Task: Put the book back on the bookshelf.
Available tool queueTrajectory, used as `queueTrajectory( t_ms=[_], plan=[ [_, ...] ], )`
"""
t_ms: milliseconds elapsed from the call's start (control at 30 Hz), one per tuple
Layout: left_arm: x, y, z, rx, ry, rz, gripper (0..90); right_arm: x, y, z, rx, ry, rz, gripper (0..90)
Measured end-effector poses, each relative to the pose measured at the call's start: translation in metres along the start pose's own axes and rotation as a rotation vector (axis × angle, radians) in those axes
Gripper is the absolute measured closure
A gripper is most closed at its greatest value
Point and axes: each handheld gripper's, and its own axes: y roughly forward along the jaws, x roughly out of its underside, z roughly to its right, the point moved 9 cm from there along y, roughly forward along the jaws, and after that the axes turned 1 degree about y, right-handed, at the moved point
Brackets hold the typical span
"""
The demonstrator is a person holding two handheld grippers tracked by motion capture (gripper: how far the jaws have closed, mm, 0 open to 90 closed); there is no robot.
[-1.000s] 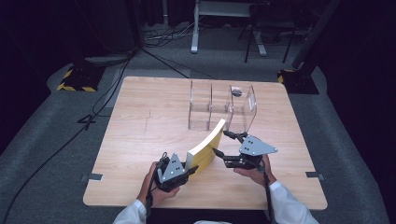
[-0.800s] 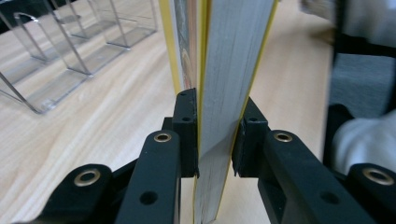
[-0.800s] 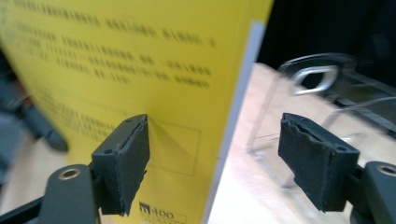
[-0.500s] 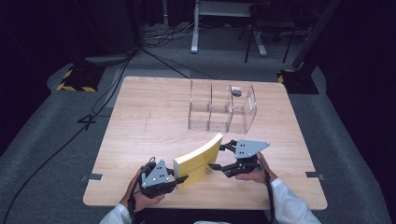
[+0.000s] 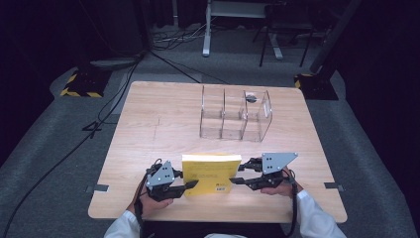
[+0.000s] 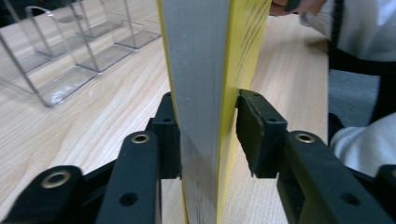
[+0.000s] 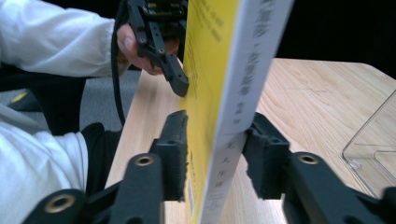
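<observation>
**Yellow book held between two grippers at the near edge**

The left gripper (image 5: 190,184) has the book's (image 5: 210,173) left end between its jaws; they have just been opening, and one pad stands apart from the yellow cover. The right gripper (image 5: 236,180) has just been closing and both pads now press on the book's right end, at the white spine side. The book is at the near middle of the table (image 5: 148,129). Far from it stands a clear plastic organizer (image 5: 235,116) with compartments, well apart. The wood to the left and right is free. The near table edge is just behind the hands. The cover is bright yellow with small dark print.
</observation>
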Motion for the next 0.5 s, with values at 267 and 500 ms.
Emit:
queueTrajectory(
  t_ms=[267,500],
  plan=[
    [-0.012,0.022,0.001,0.068,0.040,-0.013,70.7,-0.005,-0.005,0.008,0.041,0.007,0.026,65.1],
    [-0.027,0.054,-0.010,0.097,0.024,-0.006,63.9,0.001,-0.026,0.013,0.110,0.012,0.026,73.0]
  ],
)
